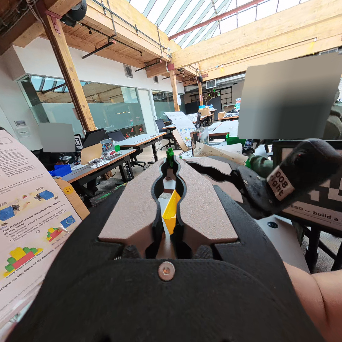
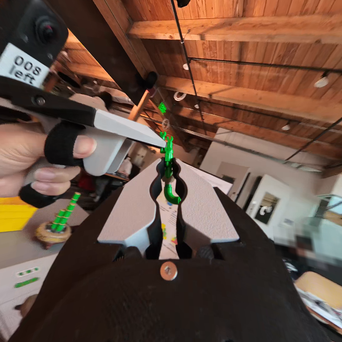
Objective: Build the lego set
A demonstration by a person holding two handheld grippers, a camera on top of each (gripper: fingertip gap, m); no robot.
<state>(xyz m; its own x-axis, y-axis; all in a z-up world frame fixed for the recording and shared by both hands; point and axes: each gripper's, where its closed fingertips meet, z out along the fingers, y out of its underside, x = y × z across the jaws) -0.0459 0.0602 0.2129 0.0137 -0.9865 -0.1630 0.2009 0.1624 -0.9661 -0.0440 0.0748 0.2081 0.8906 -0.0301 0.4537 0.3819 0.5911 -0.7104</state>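
Observation:
My right gripper [image 2: 168,162] is shut on a thin green lego stem [image 2: 168,157] with a curved green end [image 2: 171,195] hanging between the fingers. It is held up in the air. My left gripper [image 1: 169,162] is shut on a small green clip piece [image 1: 170,156] at the top of that stem. In the right wrist view it [image 2: 163,145] comes in from the left and meets the stem's clawed top. The right gripper [image 1: 182,160] shows in the left wrist view, tip to tip with mine. A green bamboo model in a tan pot [image 2: 55,227] stands on the table at lower left.
A yellow bin [image 2: 14,212] sits behind the pot and shows through the left fingers [image 1: 171,212]. An instruction sheet [image 1: 27,203] stands at the left, and a black-and-white marker board [image 1: 314,185] at the right. A hand [image 2: 27,157] holds the left gripper. The white table [image 2: 27,268] lies below. The tips of both grippers are at nearly the same place.

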